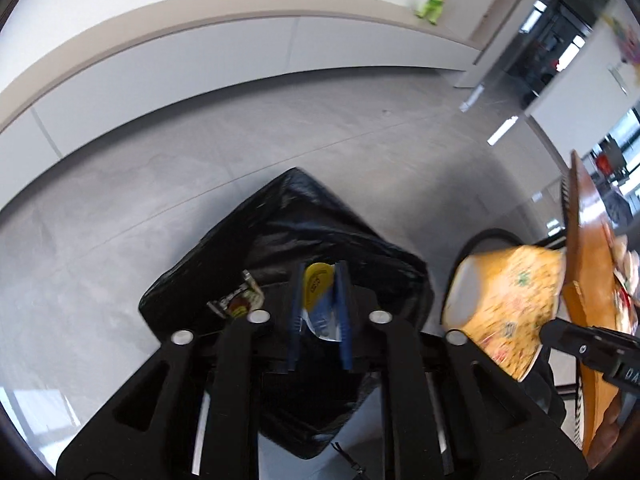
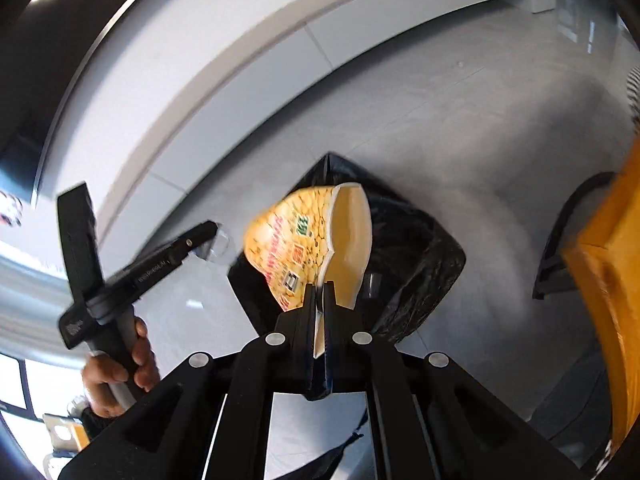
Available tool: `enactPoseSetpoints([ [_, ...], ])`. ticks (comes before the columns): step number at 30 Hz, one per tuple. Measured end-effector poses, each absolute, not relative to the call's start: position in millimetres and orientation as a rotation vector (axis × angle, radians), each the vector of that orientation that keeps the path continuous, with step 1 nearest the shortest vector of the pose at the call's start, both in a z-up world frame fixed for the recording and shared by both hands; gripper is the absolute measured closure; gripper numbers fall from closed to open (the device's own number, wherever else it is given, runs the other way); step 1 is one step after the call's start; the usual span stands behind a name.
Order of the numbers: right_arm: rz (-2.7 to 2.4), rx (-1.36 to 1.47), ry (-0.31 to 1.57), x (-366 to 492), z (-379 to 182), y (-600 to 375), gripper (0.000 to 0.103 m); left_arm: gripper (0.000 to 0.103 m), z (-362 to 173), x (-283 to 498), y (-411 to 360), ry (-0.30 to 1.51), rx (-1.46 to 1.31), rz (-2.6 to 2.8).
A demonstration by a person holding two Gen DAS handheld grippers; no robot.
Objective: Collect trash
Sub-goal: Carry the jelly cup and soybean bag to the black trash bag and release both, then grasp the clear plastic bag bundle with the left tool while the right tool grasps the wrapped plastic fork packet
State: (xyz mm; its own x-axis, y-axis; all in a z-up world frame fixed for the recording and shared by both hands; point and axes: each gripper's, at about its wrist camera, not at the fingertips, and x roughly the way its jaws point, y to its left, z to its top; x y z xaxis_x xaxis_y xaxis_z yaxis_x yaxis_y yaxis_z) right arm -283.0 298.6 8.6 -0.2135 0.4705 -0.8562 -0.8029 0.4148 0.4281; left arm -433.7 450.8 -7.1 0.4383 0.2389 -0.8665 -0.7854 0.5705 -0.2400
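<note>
Left gripper [image 1: 320, 280]: blue fingers [image 1: 295, 312] drawn close together, clamped on a small yellow-and-white wrapper [image 1: 316, 296]. The wrapper hangs directly above the black trash bag [image 1: 280, 216]. A second piece of printed litter [image 1: 238, 302] lies at the bag's near rim, just left of the fingers.

Right gripper [image 2: 319, 292]: jaws nearly closed, pinching the rim of a yellow printed paper bowl [image 2: 292, 240]. The bowl is tilted, with its pale interior facing right, and is held over the black trash bag [image 2: 420, 248]. In the left wrist view the same bowl [image 1: 508, 300] appears to the right of the bag, near the wooden counter [image 1: 588, 240].

The person's hand [image 2: 116, 372] grips the handle of the left unit.

The bag stands open on the grey tiled floor [image 1: 200, 168]. Beyond it runs a pale low wall [image 1: 180, 56], with a green figure [image 1: 432, 4] on its ledge.
</note>
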Motion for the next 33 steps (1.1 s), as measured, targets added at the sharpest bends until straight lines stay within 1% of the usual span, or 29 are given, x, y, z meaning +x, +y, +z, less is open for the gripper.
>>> enactPoseSetpoints([
  [1,1.191,-0.357,1.344,-289,3,307,0.066,0.033,-11,-441,456,0.909,-0.723,0.737],
  [2,1.186,-0.359,1.346,-294,0,313,0.054,0.008,-16,-444,462,0.916,-0.732,0.772],
  [3,1.179,-0.356,1.344,-293,-2,314,0.053,0.006,-18,-448,464,0.902,-0.719,0.807],
  [5,1.191,-0.364,1.354,-297,-7,318,0.053,0.006,-22,-453,469,0.915,-0.693,0.842],
  [12,1.194,-0.366,1.366,-307,-11,310,0.053,0.006,-36,-454,473,0.919,-0.731,0.83],
  [20,1.213,-0.29,1.372,-291,1,291,0.053,0.006,-25,-445,462,0.921,-0.73,0.794],
  [26,1.208,-0.19,1.352,-256,19,258,0.053,0.006,-1,-406,436,0.891,-0.69,0.693],
  [33,1.081,-0.083,1.27,-187,53,182,0.053,0.006,36,-320,377,0.865,-0.609,0.505],
])
